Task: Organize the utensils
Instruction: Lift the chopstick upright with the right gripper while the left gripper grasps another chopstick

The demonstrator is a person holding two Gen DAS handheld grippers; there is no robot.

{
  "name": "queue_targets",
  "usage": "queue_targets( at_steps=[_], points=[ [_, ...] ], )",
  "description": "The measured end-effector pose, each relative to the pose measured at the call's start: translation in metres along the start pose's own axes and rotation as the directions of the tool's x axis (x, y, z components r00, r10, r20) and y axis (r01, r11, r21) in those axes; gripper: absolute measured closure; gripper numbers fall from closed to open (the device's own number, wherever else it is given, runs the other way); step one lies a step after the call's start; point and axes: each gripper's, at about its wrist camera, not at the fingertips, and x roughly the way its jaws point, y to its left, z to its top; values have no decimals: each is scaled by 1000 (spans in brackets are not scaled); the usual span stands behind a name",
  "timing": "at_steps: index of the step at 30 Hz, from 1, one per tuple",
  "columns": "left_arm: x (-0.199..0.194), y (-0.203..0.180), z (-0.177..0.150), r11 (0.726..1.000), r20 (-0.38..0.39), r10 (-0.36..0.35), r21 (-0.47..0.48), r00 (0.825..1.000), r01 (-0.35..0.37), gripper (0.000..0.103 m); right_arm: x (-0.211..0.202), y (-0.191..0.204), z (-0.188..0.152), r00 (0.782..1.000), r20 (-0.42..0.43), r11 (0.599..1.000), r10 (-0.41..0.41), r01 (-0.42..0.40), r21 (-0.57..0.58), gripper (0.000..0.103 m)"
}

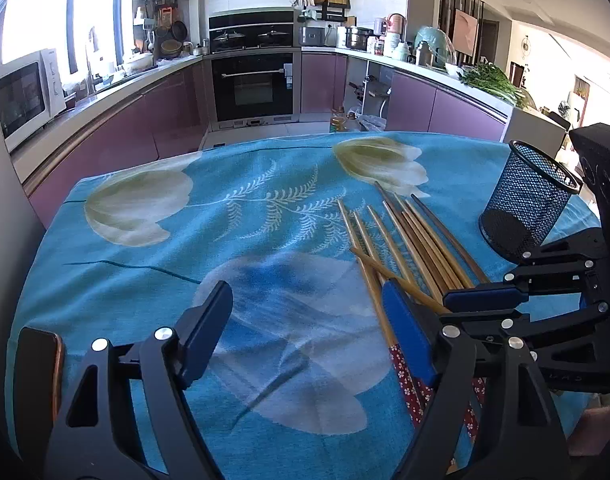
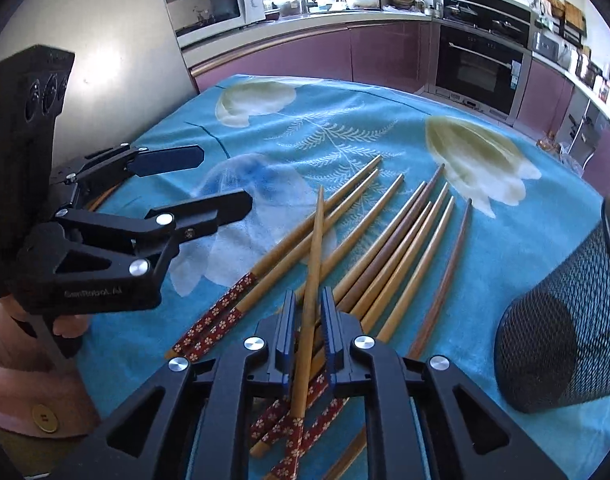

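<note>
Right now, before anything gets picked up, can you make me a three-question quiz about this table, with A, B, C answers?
1. Where is the black mesh cup?
A. On top of the microwave
B. Gripped in the left tongs
C. On the tablecloth, beside the chopsticks

2. What colour is most of the tablecloth?
A. Red
B. Blue
C. Yellow

3. How are the left tongs right now?
A. Wide open with nothing between them
B. Shut on a chopstick
C. Shut on the cup

Answers:
1. C, because the cup stands on the cloth next to the row of chopsticks.
2. B, because the cloth is blue with pale flowers on it.
3. A, because only bare cloth shows between the two spread fingers.
</note>
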Motion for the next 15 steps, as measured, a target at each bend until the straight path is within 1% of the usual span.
queue_targets(
  at_steps=[3,5,6,7,11,15],
  points=[
    [0,-2,-1,1000,-13,-19,11,1000,19,30,1,-3,3,1000,-10,1000,15,-15,6,88],
    [2,-3,0,999,-23,-32,16,999,33,32,1,-7,3,1000,-6,1000,19,-19,20,96],
    [3,-4,0,999,-31,-37,20,999,38,33,0,-10,1,999,-1,998,41,-41,42,97],
    [6,-5,0,999,-42,-41,25,998,42,35,-2,-14,0,998,6,996,63,-63,65,97],
    [16,-12,3,997,-87,-70,38,994,74,48,-17,-19,-7,995,59,992,79,-85,98,97],
    [29,-20,8,995,-132,-73,60,989,82,58,-39,-22,-13,989,119,987,90,-104,122,97]
  ],
)
